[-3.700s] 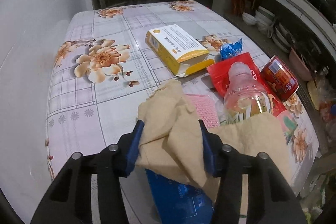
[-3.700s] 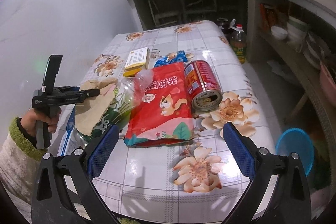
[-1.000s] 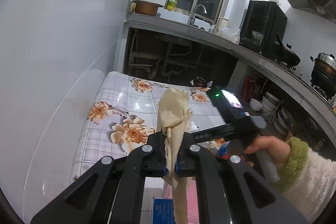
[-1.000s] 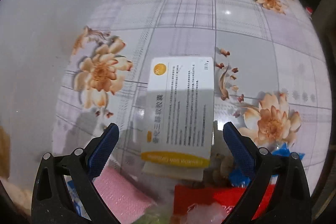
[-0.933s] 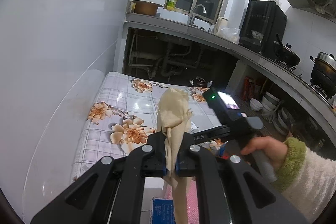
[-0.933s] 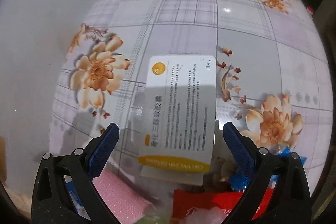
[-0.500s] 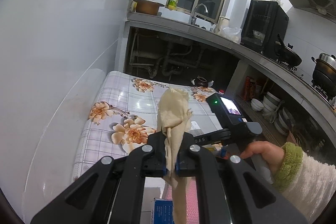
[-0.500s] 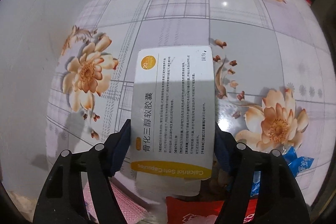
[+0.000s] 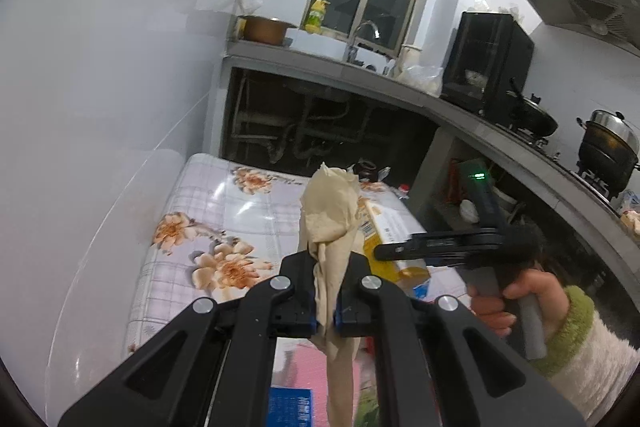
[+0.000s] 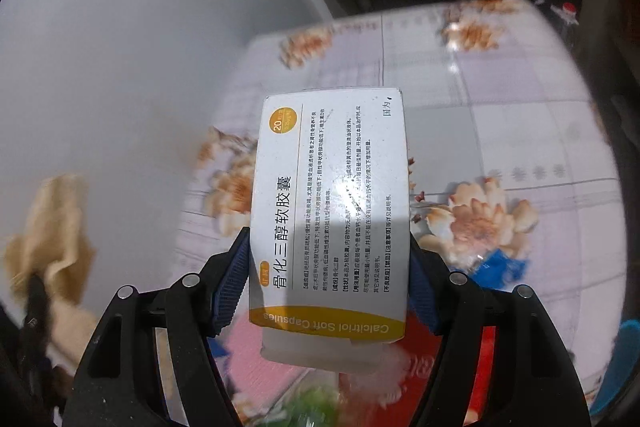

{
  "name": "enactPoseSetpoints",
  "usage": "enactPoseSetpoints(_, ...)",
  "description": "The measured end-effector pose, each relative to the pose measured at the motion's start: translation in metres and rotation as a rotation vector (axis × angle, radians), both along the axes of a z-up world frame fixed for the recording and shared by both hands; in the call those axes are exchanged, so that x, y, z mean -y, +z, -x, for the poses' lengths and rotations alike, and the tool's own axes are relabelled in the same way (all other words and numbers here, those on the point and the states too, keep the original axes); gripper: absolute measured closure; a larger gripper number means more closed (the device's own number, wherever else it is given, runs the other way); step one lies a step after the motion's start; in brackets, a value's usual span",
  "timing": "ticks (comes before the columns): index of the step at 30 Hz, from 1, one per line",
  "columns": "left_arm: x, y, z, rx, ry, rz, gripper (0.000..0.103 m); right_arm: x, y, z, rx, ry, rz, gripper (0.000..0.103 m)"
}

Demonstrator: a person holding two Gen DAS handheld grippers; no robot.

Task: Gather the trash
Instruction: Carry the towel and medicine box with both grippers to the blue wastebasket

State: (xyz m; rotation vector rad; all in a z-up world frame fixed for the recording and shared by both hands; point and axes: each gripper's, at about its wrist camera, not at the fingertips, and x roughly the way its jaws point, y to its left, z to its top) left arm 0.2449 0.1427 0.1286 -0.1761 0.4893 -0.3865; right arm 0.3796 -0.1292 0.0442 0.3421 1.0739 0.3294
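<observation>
Left wrist view: the left gripper (image 9: 326, 291) has its jaws clamped tight on a crumpled beige tissue (image 9: 330, 223), which rises above the jaws as a bunched wad and hangs below them as a narrow strip. Beyond it lies the tabletop (image 9: 208, 195), covered with a pale checked cloth printed with orange flowers. To the right, a person's hand (image 9: 508, 295) in a white fleece sleeve with a green cuff holds the handle of the right gripper (image 9: 384, 251), whose black body reaches leftward toward a white and yellow medicine box (image 9: 390, 231); the box appears raised off the tabletop, partly hidden behind the tissue. A pink sheet (image 9: 296, 359) and a blue packet (image 9: 290, 405) lie at the near edge, under the left gripper. Right wrist view: the right gripper (image 10: 330, 283) holds the medicine box (image 10: 332, 195) by its two long sides, the blue pads pressed against them at the end with the yellow band, jaws set about as wide as the box. The box is tilted up and clear of the tabletop (image 10: 520, 99). The background is motion-blurred. Below the box lie the pink sheet (image 10: 256, 359), a red packet (image 10: 416, 375) and something green and blurred. The tissue (image 10: 52, 227) shows at the left edge.
</observation>
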Motion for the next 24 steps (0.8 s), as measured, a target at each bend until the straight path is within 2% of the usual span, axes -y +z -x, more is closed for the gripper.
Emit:
enactPoseSetpoints(7,0.041,0.02,0.013,0.032,-0.083,-0.009,0.098,0.043,0.037,0.064,0.097,-0.035,-0.138,0.037)
enactPoseSetpoints(14,0.114,0.027,0.027,0.011,-0.238,-0.033,0.098,0.104,0.029,0.132,0.122,-0.144,-0.253,0.037)
enactPoseSetpoints(19,0.203,0.021,0.037,-0.046,-0.425,-0.042,0.098,0.172,0.011,0.202,0.129,-0.319,-0.322,0.036)
enactPoseSetpoints(24,0.313,0.007,0.051,-0.167,-0.649,-0.046,0.098,0.242,-0.023,0.283,0.118,-0.556,-0.379,0.035)
